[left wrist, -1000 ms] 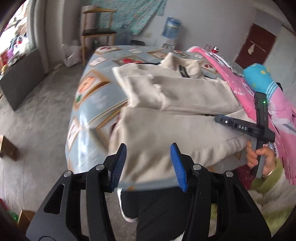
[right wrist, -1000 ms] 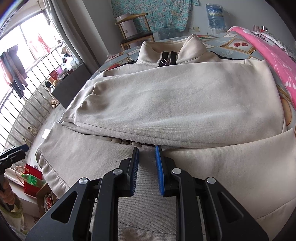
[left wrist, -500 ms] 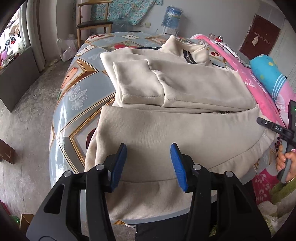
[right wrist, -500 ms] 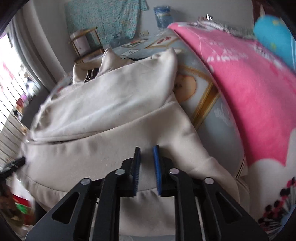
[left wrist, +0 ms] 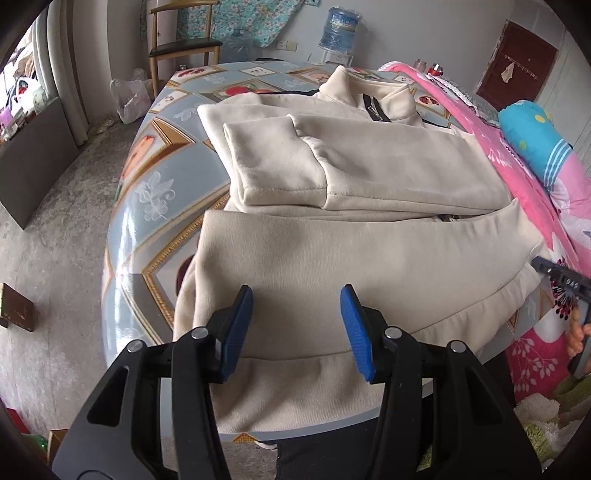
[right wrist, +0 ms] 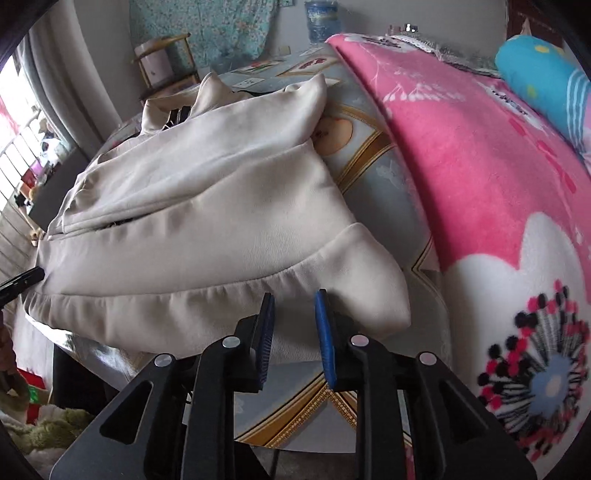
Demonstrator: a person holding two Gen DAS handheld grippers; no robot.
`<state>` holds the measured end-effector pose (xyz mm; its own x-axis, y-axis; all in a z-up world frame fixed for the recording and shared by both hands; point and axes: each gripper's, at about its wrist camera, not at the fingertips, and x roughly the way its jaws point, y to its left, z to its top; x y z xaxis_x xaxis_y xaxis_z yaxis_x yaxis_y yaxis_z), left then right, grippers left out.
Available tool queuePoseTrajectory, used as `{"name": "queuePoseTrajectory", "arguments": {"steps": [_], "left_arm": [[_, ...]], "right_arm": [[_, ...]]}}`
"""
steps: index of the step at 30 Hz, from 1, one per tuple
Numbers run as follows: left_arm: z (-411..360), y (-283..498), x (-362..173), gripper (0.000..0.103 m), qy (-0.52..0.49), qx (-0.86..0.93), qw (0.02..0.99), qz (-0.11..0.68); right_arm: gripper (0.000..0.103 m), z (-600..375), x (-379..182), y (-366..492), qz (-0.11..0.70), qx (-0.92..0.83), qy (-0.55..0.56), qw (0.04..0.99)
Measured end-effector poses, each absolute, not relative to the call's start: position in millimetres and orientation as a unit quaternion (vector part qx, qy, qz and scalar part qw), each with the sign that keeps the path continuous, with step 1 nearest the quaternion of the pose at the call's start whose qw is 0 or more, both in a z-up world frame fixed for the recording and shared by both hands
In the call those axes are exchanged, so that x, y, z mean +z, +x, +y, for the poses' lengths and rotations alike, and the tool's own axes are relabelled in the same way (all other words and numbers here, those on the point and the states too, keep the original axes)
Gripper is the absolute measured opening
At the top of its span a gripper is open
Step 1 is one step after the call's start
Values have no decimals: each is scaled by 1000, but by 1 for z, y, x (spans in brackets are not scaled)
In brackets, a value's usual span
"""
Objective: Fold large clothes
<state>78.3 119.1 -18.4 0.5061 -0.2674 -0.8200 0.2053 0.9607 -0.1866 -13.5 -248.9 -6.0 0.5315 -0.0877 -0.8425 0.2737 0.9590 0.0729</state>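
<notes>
A beige zip jacket (left wrist: 369,236) lies face up on the patterned table (left wrist: 162,192), both sleeves folded across its chest, its hem hanging over the near edge. My left gripper (left wrist: 296,299) hovers open above the hem's left part with nothing between its blue pads. At the hem's right corner (right wrist: 369,295) sits my right gripper (right wrist: 294,314), its jaws opening; hem cloth shows behind the narrow gap, and the pads do not press on it. In the left wrist view the right gripper (left wrist: 541,263) pokes in from the right edge, held by a hand (left wrist: 576,332).
A pink blanket (right wrist: 480,166) and a blue pillow (right wrist: 543,70) lie along the table's right side. A wooden chair (left wrist: 184,44) and a water bottle (left wrist: 340,29) stand beyond the far end. Grey floor drops away on the left.
The right gripper swung from the middle of the jacket to its right hem corner, narrowed, then widened again. The left gripper came in over the hem, then held still.
</notes>
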Motion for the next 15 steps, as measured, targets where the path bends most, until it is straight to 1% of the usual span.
{"name": "queuePoseTrajectory", "arguments": {"steps": [1,3,4,5,6,9,12,13,15], "left_arm": [[119,76,-14,47,-29,-136,870,474],[116,69,-1,48,-26,-153,876,457],[113,66,4,48,-24,-164,877,451],[108,64,8,50,-22,-176,877,447],[104,62,10,54,-18,-183,876,446],[81,57,8,54,-5,-210,868,450],[53,53,-13,56,59,-196,858,471],[48,51,-19,58,77,-189,858,472],[50,47,-18,59,79,-189,862,463]], "right_arm": [[23,-243,4,-12,465,-99,89,875],[32,-230,18,-11,450,-73,81,886],[44,-221,24,-10,443,-58,75,891],[51,-210,28,-7,438,-38,69,896],[52,-198,29,-5,437,-18,69,896],[52,-163,13,9,454,31,65,888],[52,-142,-22,21,490,37,54,869],[54,-140,-22,19,476,32,50,877],[54,-139,-19,19,486,29,50,872]]}}
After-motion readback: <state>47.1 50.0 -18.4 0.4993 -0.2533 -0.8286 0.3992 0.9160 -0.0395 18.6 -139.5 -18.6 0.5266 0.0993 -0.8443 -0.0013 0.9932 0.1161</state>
